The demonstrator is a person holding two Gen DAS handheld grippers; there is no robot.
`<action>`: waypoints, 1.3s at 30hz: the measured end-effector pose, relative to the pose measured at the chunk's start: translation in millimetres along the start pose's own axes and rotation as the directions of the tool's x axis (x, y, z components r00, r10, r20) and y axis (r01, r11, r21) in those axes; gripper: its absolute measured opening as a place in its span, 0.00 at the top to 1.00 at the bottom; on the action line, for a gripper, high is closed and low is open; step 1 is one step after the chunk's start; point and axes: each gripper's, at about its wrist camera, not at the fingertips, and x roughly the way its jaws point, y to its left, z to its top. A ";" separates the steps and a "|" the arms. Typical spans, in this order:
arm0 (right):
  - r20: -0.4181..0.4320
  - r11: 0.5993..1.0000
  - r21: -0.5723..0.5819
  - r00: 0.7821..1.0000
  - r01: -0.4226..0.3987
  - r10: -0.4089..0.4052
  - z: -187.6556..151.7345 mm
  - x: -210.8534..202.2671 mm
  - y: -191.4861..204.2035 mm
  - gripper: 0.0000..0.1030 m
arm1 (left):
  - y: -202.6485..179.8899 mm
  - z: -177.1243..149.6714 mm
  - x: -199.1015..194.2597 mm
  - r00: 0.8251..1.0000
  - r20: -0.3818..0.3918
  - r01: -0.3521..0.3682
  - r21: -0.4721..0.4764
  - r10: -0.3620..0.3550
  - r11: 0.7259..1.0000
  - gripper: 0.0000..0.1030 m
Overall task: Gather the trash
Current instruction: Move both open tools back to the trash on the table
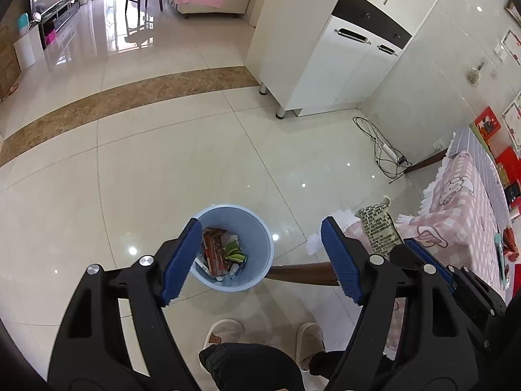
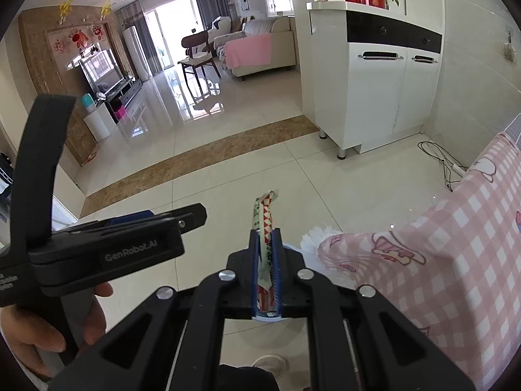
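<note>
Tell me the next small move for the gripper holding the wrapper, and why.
Probably carry the right gripper leftward until it is over the blue trash bin, then open. Its jaws are clamped on a flat snack wrapper; in the left wrist view the wrapper sits right of the bin rim, near the pink checked tablecloth. The left gripper is open and empty above the bin.

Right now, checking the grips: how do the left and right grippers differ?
The left gripper stands open with nothing between its pads, above the blue bin; the right gripper is shut on a snack wrapper. The left is empty; the right carries trash. Both have blue pads on black frames.
</note>
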 end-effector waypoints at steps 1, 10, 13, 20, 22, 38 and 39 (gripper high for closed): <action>0.000 1.000 -0.003 1.000 -0.001 0.001 0.7 1.1 1.2 0.92 | 1.6 0.6 -1.5 1.000 0.005 -0.001 -0.003 0.001 1.000 0.28; 0.016 1.000 -0.025 1.000 -0.015 0.015 8.1 6.3 14.6 0.92 | 16.7 11.3 -11.2 0.998 0.048 -0.032 -0.040 0.034 0.999 0.28; 0.030 0.999 -0.034 0.999 -0.025 0.026 15.7 9.2 19.9 0.92 | 24.6 17.0 -15.7 0.995 0.073 -0.061 -0.061 0.065 0.996 0.28; 0.103 0.998 0.020 0.993 -0.064 0.061 35.9 9.6 12.6 0.65 | 35.2 20.8 -22.3 0.989 0.099 -0.096 -0.100 0.106 0.990 0.28; 0.101 0.999 0.012 0.994 -0.051 0.050 36.1 6.3 10.3 0.65 | 33.7 20.2 -23.9 0.990 0.100 -0.090 -0.096 0.100 0.991 0.28; 0.221 0.989 0.116 0.968 0.092 -0.116 20.0 -96.2 -57.2 0.46 | -76.7 11.2 -64.1 0.986 0.152 0.053 0.132 -0.073 0.990 0.28; 0.229 0.987 0.125 0.965 0.104 -0.131 16.3 -106.3 -65.0 0.45 | -85.9 9.1 -66.5 0.985 0.154 0.061 0.147 -0.083 0.987 0.28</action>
